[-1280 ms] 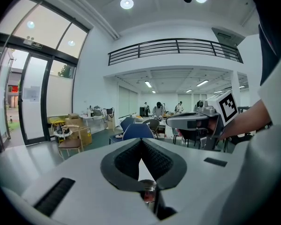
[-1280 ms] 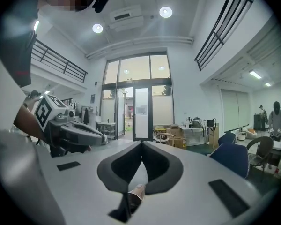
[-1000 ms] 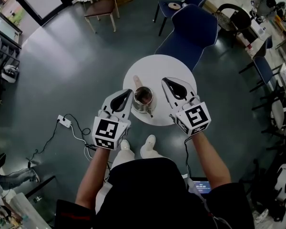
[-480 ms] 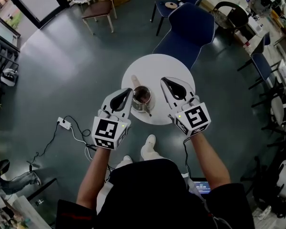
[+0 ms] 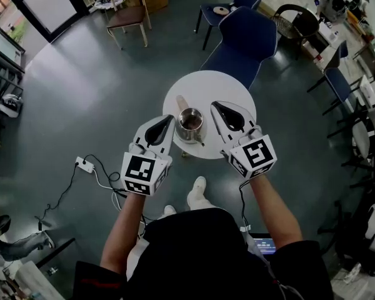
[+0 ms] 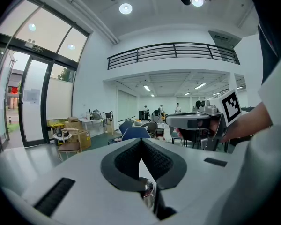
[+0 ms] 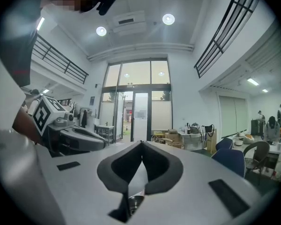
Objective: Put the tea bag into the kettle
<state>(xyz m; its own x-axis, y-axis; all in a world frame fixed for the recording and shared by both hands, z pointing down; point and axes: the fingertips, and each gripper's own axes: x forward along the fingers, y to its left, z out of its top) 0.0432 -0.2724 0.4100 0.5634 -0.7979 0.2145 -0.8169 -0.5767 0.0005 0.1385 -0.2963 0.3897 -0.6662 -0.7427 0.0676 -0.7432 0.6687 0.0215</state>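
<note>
Both claws shut, tips together, nothing held. Our left claw (image 5: 167, 120) sits just left of the open kettle (image 5: 190, 124), our right claw (image 5: 216, 105) just right. The tan tea bag (image 5: 182, 102) lies on the round counter (image 5: 207, 83) just behind the kettle.

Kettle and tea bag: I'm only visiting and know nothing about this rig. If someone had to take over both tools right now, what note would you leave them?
Left tool: shut, holding nothing, just left of the kettle.
Right tool: shut, holding nothing, just right of the kettle.
Kettle: upright, open-topped, on the round white table.
Tea bag: probably the tan piece lying on the table beyond the kettle, though it is too small to be sure.
Done: nothing that shows.
Left: open a tool, pick up the bag, drop it into the kettle.
</note>
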